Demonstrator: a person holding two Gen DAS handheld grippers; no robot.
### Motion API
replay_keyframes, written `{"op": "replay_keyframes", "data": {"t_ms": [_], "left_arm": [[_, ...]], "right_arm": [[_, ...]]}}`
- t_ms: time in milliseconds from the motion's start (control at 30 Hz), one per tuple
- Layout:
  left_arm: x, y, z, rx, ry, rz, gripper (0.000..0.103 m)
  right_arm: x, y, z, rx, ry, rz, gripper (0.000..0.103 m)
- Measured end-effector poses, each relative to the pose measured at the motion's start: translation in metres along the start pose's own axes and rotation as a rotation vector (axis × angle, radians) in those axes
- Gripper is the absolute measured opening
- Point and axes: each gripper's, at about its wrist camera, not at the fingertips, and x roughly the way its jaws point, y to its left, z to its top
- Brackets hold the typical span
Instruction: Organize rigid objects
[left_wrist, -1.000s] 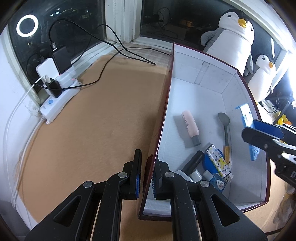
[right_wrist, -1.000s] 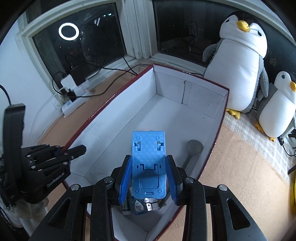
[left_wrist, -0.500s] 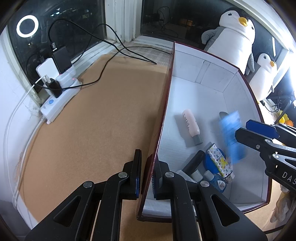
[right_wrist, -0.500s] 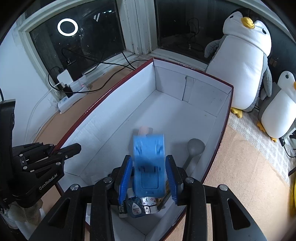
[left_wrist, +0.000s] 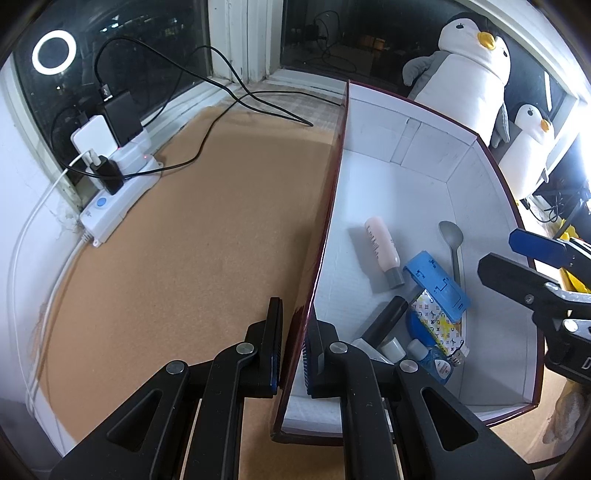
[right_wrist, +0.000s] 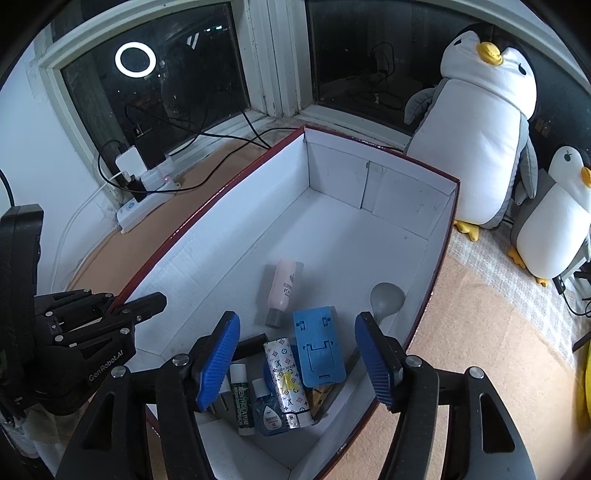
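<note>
A white-lined box with a dark red rim (left_wrist: 334, 192) (right_wrist: 207, 206) stands on the brown table. My left gripper (left_wrist: 293, 354) is shut on the box's near left wall. My right gripper (right_wrist: 301, 358) is open and empty above the box's near end. A blue phone stand (right_wrist: 319, 349) (left_wrist: 437, 286) lies in the box on a patterned tube (right_wrist: 284, 384). Beside them lie a pink bottle (right_wrist: 282, 290) (left_wrist: 382, 249), a grey spoon (right_wrist: 386, 297) (left_wrist: 452, 240), a lip balm (right_wrist: 240, 395) and a small blue bottle (right_wrist: 267, 408).
A white power strip (left_wrist: 118, 195) with chargers and black cables lies by the window at left. Two plush penguins (right_wrist: 480, 122) (right_wrist: 557, 221) stand behind and right of the box. Brown table (left_wrist: 184, 258) lies left of the box.
My right gripper has opened and let go of the blue phone stand, which dropped into the box onto the patterned tube. My left gripper has kept its hold on the box wall.
</note>
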Motion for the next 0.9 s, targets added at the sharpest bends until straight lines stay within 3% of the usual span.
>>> {"op": "replay_keyframes", "data": {"t_ms": [667, 900], "left_arm": [[-0.010, -0.002, -0.001, 0.000, -0.011, 0.003, 0.009], [-0.024, -0.005, 0.000, 0.011, -0.046, 0.001, 0.017]], "right_arm": [[-0.036, -0.020, -0.017, 0.057, -0.049, -0.025, 0.065], [-0.059, -0.027, -0.028, 0.070, -0.084, -0.065, 0.069]]}}
